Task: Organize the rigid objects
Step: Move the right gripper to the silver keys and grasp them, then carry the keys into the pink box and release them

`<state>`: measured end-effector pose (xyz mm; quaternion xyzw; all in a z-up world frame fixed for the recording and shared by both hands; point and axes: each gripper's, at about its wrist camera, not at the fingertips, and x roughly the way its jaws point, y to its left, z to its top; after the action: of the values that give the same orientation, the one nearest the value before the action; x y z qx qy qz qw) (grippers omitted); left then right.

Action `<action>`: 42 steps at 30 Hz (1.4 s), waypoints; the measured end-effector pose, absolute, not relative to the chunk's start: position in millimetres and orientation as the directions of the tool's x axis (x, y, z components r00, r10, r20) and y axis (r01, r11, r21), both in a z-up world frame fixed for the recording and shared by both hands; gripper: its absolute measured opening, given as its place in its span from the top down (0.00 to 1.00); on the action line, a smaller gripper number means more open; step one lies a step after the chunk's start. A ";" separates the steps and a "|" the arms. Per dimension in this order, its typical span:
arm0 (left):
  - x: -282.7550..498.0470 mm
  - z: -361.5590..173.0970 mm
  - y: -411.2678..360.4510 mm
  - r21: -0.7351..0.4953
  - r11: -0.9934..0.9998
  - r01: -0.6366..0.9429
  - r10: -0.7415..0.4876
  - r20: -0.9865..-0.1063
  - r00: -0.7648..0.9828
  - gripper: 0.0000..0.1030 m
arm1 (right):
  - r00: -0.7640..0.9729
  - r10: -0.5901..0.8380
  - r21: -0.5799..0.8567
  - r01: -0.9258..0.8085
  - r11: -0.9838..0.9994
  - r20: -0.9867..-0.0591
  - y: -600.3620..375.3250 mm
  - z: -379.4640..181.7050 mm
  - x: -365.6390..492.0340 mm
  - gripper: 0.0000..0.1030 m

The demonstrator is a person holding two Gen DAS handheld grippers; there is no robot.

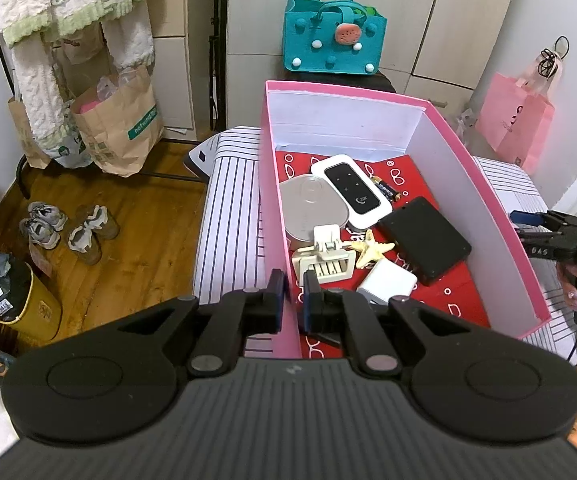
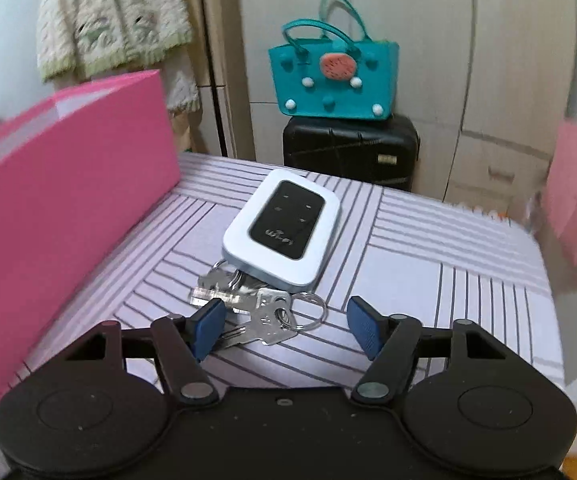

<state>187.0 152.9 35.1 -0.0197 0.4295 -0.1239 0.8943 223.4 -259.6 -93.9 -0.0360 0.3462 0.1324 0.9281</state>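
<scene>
While the left gripper [image 1: 293,280] pinches the near wall of the pink box [image 1: 484,184] between narrow jaws, steadying it, the right gripper [image 2: 286,326] hangs over the striped table cover [image 2: 448,280] with its jaws spread wide and nothing in them. Dead ahead of those open jaws lies the bunch of keys [image 2: 260,312], partly between the blue pads [image 2: 362,326], with its ring toward the right-hand pad. Just beyond the keys sits the white pocket router [image 2: 282,226], its near edge resting over them, its long axis running away from the jaws and leaning a touch rightward. My call: the right hand is far the nearer one for either piece, and the keys come first, since they lie flat and tangled right at the fingertips. Box wall stands to the left of the jaws, well within reach
</scene>
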 end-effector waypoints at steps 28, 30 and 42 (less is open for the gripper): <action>186.2 33.0 152.8 -0.152 0.969 0.194 -0.240 -0.762 0.602 0.92 | 0.710 0.406 0.200 -0.360 0.911 -0.576 -256.5 -6.1 198.4 0.97; 186.4 33.1 153.5 -0.155 0.969 0.194 -0.242 -0.763 0.600 0.92 | 0.714 0.422 0.187 -0.388 0.903 -0.558 -250.2 7.7 196.5 0.97; 188.4 36.4 149.2 -0.124 0.970 0.209 -0.226 -0.780 0.584 0.92 | 0.645 0.636 0.189 -0.624 0.759 -0.423 -184.6 86.8 190.9 0.97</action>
<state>188.4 149.2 36.4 -0.0093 0.4394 -0.1222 0.8899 190.9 -184.6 86.8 0.0128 0.2383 0.3471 0.9069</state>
